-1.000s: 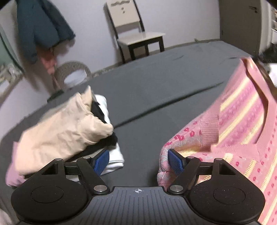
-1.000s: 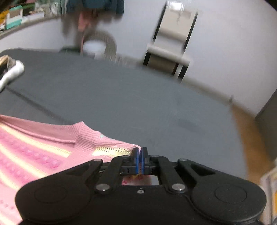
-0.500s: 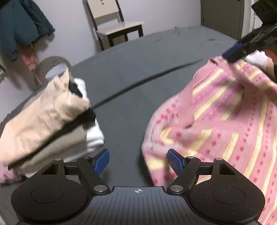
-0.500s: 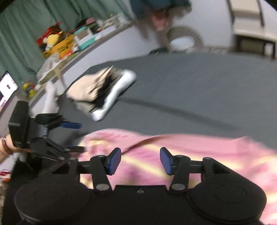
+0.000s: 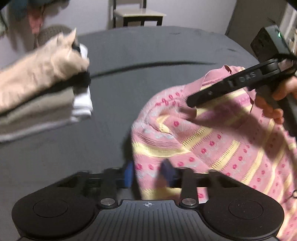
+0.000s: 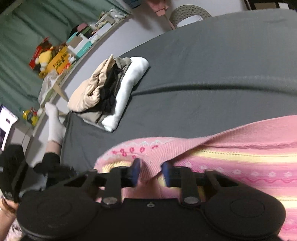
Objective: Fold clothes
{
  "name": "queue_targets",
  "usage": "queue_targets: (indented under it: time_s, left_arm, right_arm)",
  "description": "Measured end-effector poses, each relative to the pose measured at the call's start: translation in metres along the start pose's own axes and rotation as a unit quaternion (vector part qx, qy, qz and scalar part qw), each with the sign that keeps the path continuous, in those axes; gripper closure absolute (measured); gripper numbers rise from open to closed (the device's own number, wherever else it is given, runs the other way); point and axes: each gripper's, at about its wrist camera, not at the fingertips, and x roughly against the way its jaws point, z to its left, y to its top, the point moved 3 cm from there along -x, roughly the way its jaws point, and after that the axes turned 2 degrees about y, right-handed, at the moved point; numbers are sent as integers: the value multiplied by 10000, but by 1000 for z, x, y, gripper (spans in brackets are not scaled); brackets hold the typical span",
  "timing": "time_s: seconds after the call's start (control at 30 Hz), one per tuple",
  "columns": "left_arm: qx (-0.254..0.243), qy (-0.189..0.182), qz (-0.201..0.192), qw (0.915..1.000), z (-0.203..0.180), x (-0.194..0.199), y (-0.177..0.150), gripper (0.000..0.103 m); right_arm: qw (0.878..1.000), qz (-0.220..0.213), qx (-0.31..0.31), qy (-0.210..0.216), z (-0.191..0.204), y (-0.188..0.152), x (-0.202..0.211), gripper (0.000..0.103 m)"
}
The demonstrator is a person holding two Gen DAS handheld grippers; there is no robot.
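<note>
A pink knit sweater [image 5: 213,140] with yellow stripes and red dots lies bunched on the grey bed sheet [image 5: 148,64]. My left gripper [image 5: 148,175] is open but narrowed, and the sweater's lower edge sits between its blue fingers. In the right wrist view my right gripper [image 6: 150,171] is also open and narrowed around a raised fold of the sweater [image 6: 241,159] near its ribbed edge. Seen from the left wrist, the right gripper [image 5: 191,102] reaches in from the right, held by a hand [image 5: 274,100], with its tip over the sweater's upper part.
A stack of folded clothes [image 6: 107,89], beige on top with black and white below, sits on the sheet [image 6: 204,74] to the left. A foot in a white sock [image 6: 54,124] and a cluttered shelf [image 6: 55,55] lie beyond the bed's edge. A chair [image 5: 137,14] stands at the far wall.
The right gripper let go of the sweater's corner, swung left and came down on the sweater. Both grippers' fingers have narrowed around fabric. The left gripper moved right onto the sweater's edge.
</note>
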Motion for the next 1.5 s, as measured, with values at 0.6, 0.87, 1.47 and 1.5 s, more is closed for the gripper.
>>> queue_targets:
  time_s: [0.6, 0.87, 1.47, 1.5]
  left_arm:
    - [-752, 1344, 37, 9881, 43, 6, 56, 99]
    - [-1076, 1534, 146, 9822, 32, -11, 49, 90]
    - [-1106, 1200, -1130, 9801, -31, 73, 53, 26]
    - [-1068, 977, -1209, 9820, -44, 73, 53, 26]
  right_arm:
    - [9889, -635, 672, -1161, 39, 72, -47, 101]
    - [9929, -428, -4, -1111, 13, 63, -61, 92]
    - [9501, -482, 124, -3080, -89, 30, 206, 59]
    - [9487, -422, 37, -3132, -100, 23, 213, 60]
